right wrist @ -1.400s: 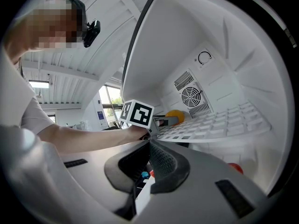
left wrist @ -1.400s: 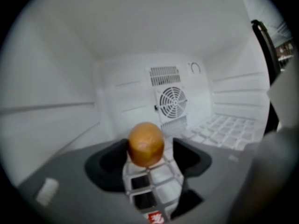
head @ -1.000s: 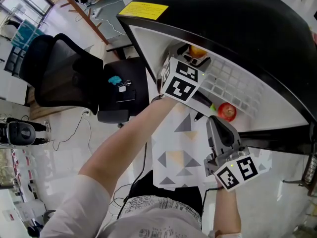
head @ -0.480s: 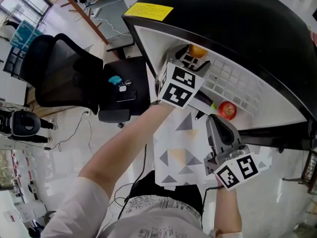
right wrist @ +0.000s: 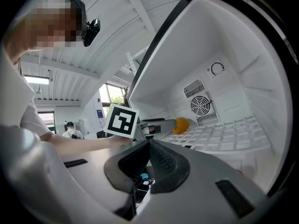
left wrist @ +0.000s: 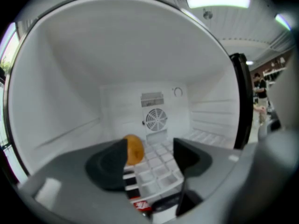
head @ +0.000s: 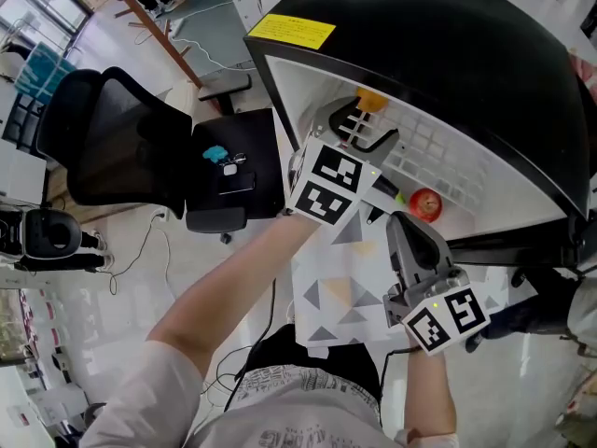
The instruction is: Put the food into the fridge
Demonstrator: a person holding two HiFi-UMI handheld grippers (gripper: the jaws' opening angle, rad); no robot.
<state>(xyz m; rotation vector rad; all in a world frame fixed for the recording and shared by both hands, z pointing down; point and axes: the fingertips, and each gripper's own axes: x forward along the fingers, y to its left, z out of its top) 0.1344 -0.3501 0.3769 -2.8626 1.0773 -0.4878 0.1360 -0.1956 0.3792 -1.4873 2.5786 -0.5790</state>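
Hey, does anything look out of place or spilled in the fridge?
Nothing stands out. The orange rests on the shelf, the apple lies nearer the front, and nothing looks spilled or broken.

We see a black mesh office chair (head: 112, 147) with a small teal object (head: 215, 153) lying on its dark seat (head: 254, 147), and nearer us a white cloth (head: 338, 297) printed with grey triangles.

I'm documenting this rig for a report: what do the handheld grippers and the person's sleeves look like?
The left gripper and right gripper are grey, with dark tongs, and each carries a white cube of black square markers. A white sleeve covers the left upper arm.
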